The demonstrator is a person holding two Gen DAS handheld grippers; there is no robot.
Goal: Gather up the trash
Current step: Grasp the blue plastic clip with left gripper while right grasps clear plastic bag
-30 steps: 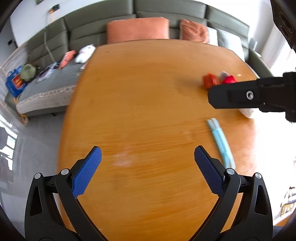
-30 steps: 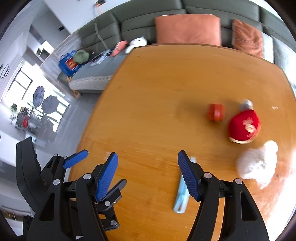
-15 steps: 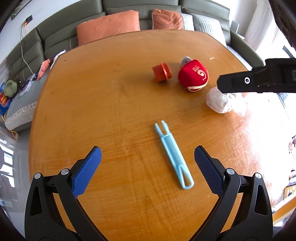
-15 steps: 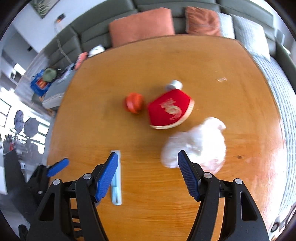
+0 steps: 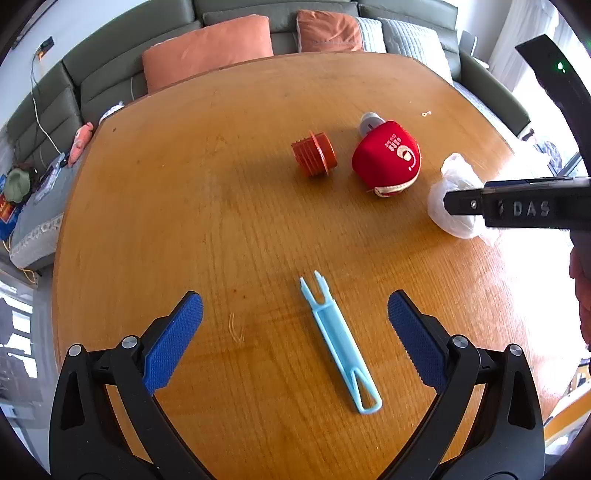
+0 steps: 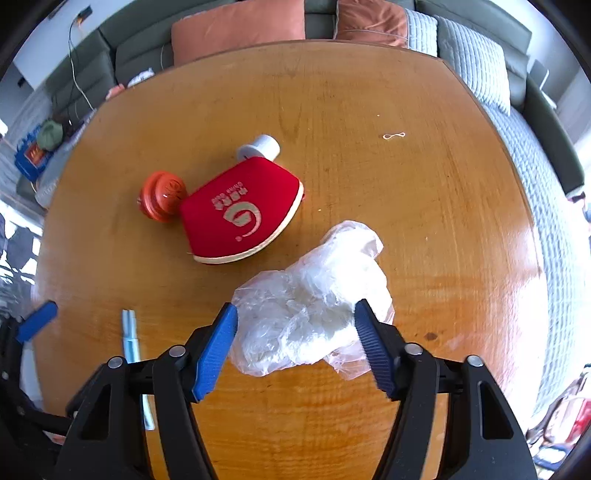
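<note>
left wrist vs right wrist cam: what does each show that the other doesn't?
Left wrist only: the whole light-blue plastic clip lying between the open left tool, and the orange threaded cap side-on.

Right wrist only: the closing right tool straddling the crumpled clear plastic bag, plus a small rubber band.

Both: wooden table, red pouch, cap, bag, sofa cushions.

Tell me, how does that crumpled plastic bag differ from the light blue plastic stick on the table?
The plastic bag is clear-white, crumpled and puffy; the blue stick is slim, straight and flat, with a forked end and a loop end. The bag sits between the pads of the right gripper, whose jaws are closing around it; the stick lies between the wide-open pads of the left gripper, nearer its right pad, untouched. Both rest on the wooden table.
</note>
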